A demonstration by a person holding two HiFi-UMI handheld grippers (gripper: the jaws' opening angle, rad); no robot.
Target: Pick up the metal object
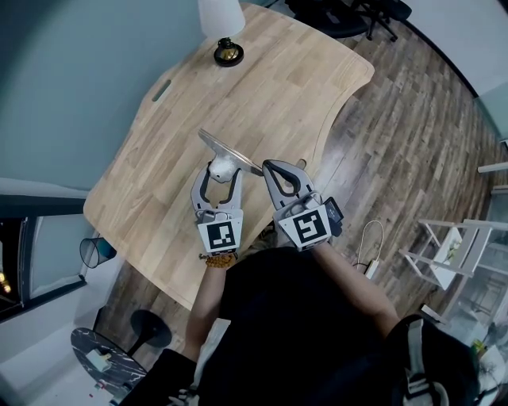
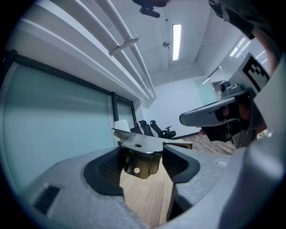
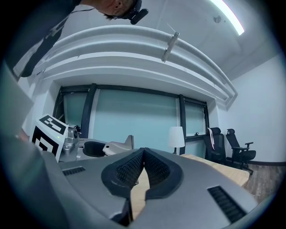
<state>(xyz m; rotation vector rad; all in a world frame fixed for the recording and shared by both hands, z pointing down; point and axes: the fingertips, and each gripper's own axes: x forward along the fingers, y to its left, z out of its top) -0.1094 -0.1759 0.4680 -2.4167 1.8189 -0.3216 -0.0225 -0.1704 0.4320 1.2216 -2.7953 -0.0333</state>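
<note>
The grey right gripper sat pressed together, empty; the left gripper pinched the shiny, flat-winged metal bracket by its boxy base over the pale wooden table. It looked stiff and slick, so that base suited.

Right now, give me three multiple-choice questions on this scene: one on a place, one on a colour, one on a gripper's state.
1. Where is the metal object?
A. between the left gripper's jaws
B. on the floor
C. on a chair

2. What colour is the lamp's shade?
A. white
B. red
C. black

3. How do the right gripper's jaws stand?
A. wide apart
B. together, with nothing between them
C. closed on the lamp

Answers:
1. A: the left gripper view shows its pads on the object.
2. A: the shade shows white in the head view.
3. B: the right gripper view shows the pads meeting.
</note>
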